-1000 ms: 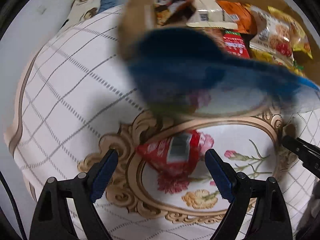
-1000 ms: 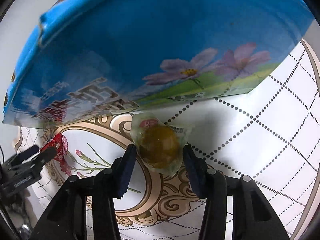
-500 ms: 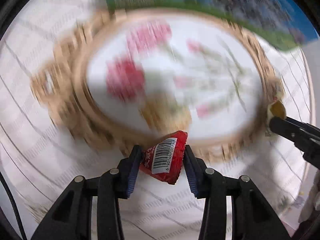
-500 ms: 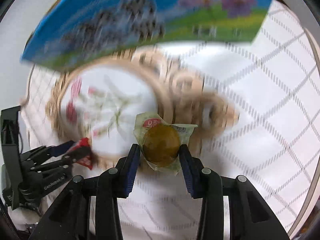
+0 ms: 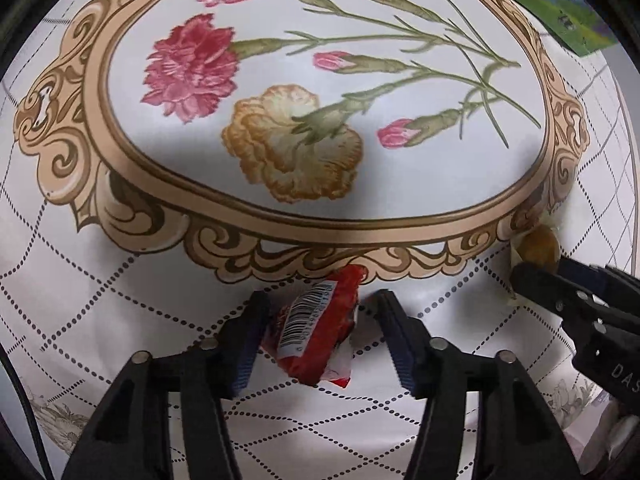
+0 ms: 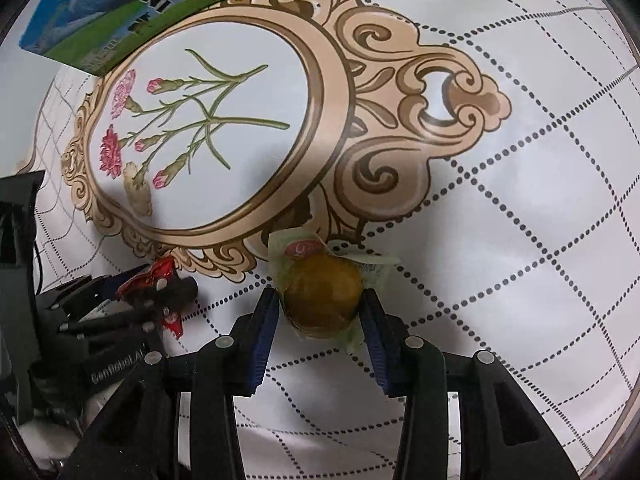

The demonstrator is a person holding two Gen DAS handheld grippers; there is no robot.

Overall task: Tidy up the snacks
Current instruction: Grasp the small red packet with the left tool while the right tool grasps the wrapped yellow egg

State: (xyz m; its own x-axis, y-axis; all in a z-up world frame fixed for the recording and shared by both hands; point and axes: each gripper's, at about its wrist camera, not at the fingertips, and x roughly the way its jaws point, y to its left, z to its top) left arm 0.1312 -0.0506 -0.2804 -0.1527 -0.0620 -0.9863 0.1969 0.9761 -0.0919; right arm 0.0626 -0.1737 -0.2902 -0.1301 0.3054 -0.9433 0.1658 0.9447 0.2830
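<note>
My left gripper [image 5: 316, 320] is shut on a small red snack packet [image 5: 316, 332] with a barcode, held just above the patterned tablecloth. My right gripper [image 6: 320, 312] is shut on a round yellow-brown snack in a clear wrapper [image 6: 322, 292]. In the left wrist view the right gripper [image 5: 540, 276] sits at the right with that snack [image 5: 538, 246]. In the right wrist view the left gripper [image 6: 160, 284] sits at the left with the red packet [image 6: 154, 276].
A white tablecloth [image 5: 120, 288] with a dotted grid and a gold oval frame of carnations [image 5: 296, 144] covers the table. A blue and green box [image 6: 120, 12] lies at the far edge, also at the top right of the left wrist view [image 5: 560, 12].
Both grippers have closed on their snacks, lifted them and pulled back towards me. The blue box and the snack carton have moved out to the far edge of view.
</note>
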